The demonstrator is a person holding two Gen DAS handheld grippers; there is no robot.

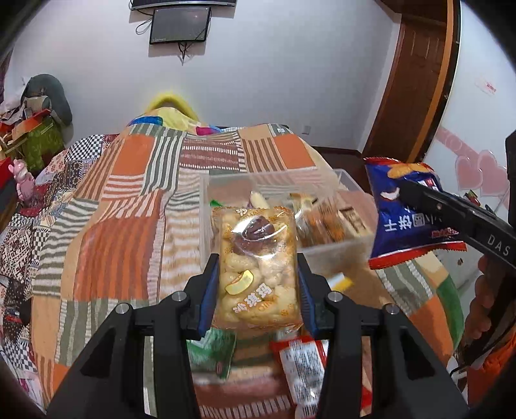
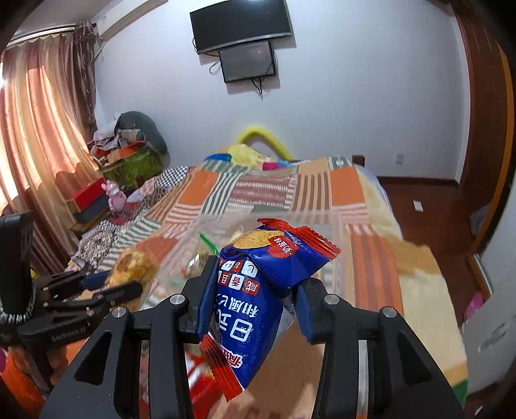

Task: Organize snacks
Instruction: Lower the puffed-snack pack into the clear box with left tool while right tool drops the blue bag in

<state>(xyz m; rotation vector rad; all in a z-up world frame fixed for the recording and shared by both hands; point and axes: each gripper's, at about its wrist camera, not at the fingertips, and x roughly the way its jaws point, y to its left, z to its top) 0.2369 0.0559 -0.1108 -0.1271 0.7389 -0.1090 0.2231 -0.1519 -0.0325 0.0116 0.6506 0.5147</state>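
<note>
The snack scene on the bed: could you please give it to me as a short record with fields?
left tool: shut on clear puffed-snack packet
right tool: shut on blue biscuit packet
clear plastic bin: on patchwork bedspread, already holding wrapped snacks
loose items: green packet and red packet below the left tool

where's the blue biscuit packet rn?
Pinched in the right gripper, the blue biscuit packet fills the centre of the right wrist view; in the left wrist view it hangs at far right, beside the clear plastic bin.

Patchwork quilt [image 1: 129, 199], wall screens [image 2: 242, 29]
</note>
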